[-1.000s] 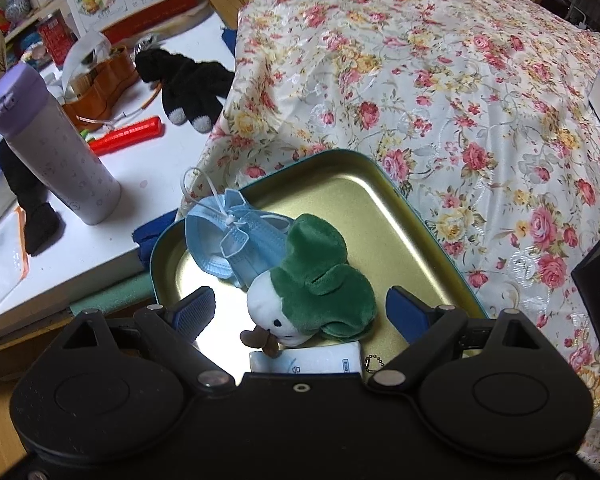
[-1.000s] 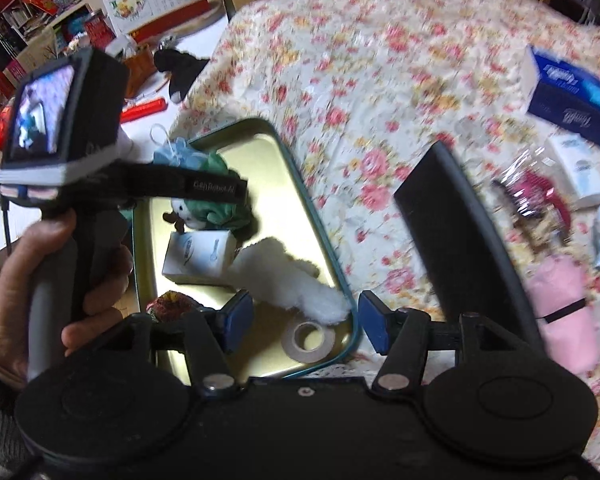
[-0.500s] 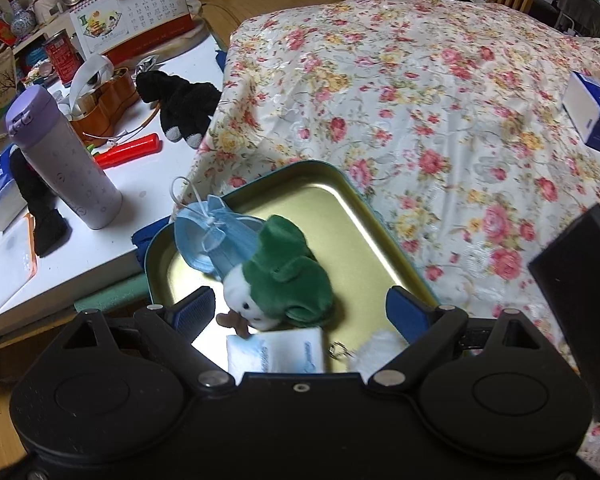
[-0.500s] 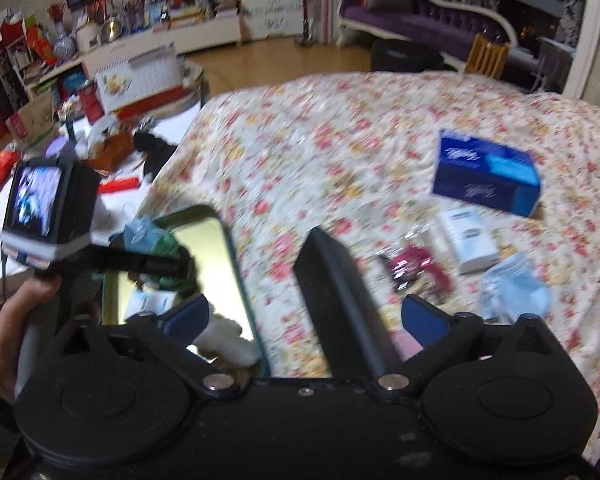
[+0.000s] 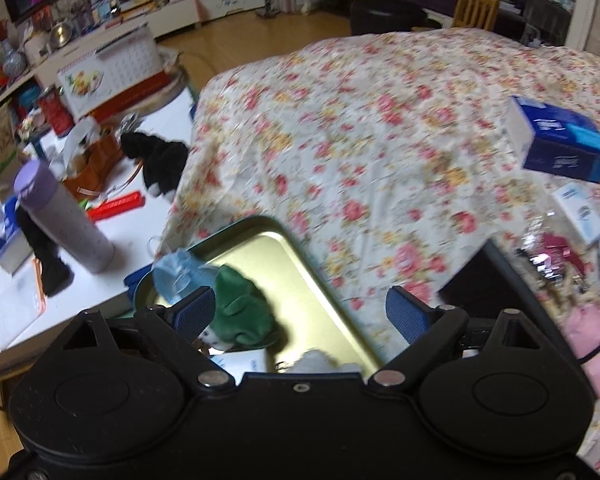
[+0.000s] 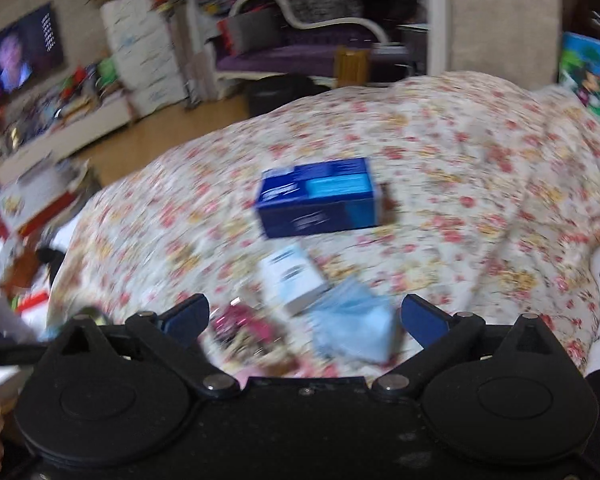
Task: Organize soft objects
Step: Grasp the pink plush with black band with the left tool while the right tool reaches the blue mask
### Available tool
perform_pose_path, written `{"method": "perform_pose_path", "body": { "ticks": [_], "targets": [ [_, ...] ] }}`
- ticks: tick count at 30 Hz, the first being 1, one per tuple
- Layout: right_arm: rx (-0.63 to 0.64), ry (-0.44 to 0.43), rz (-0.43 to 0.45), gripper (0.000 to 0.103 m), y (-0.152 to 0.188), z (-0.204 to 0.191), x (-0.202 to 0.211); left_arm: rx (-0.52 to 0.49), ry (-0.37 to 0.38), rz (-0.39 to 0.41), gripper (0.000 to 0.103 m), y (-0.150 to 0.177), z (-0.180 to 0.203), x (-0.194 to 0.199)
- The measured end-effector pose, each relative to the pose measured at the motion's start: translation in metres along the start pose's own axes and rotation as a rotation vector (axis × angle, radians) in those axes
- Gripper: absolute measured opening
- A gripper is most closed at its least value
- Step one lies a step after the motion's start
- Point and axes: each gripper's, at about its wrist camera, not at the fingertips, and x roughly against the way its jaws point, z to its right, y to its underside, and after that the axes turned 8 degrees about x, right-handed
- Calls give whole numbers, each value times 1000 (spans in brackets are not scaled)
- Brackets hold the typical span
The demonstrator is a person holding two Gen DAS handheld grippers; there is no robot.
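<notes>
A gold tin tray (image 5: 300, 264) with a teal rim sits on the floral bedspread (image 5: 380, 140). In it lie a green plush toy (image 5: 244, 312), a light blue face mask (image 5: 176, 276), a white packet (image 5: 244, 360) and a white fluffy piece (image 5: 316, 360). My left gripper (image 5: 300, 314) is open and empty above the tray's near end. My right gripper (image 6: 306, 318) is open and empty over the bedspread, above a light blue mask (image 6: 356, 328), a white pack (image 6: 294, 280) and a red crinkly item (image 6: 240, 324). A pink soft item (image 5: 592, 340) lies at the right.
A blue tissue box (image 6: 320, 198) lies further out on the bed; it also shows in the left wrist view (image 5: 560, 140). A black flat lid (image 5: 496, 280) lies right of the tray. A white side table (image 5: 80, 240) holds a purple bottle (image 5: 60, 216), a black plush (image 5: 156, 160) and clutter.
Both grippers have pulled up and back from the tray. The right view has swung right, from the tray to the items near the blue box. Both stay open.
</notes>
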Motion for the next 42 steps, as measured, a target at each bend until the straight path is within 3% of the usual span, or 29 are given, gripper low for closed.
{"method": "perform_pose_path", "body": {
  "ticks": [4, 10, 15, 21, 28, 36, 42],
  "targets": [
    [-137, -28, 0, 103, -6, 43, -13, -51, 13, 30, 89, -5, 26, 13],
    [-86, 144, -68, 103, -28, 75, -44, -124, 37, 74, 95, -10, 68, 30],
    [-83, 216, -111, 103, -26, 96, -73, -181, 55, 89, 97, -12, 104, 36],
    [-35, 175, -166, 103, -5, 94, -82, -213, 74, 92, 97, -10, 138, 32],
    [-4, 133, -158, 102, -2, 78, -82, -267, 90, 82, 97, 1, 162, 34],
    [6, 59, -219, 102, 3, 69, -91, -301, 66, 97, 97, 18, 163, 42],
    [-7, -15, -264, 102, 7, 56, -99, -279, 85, 32, 97, 22, 147, 37]
  ]
}}
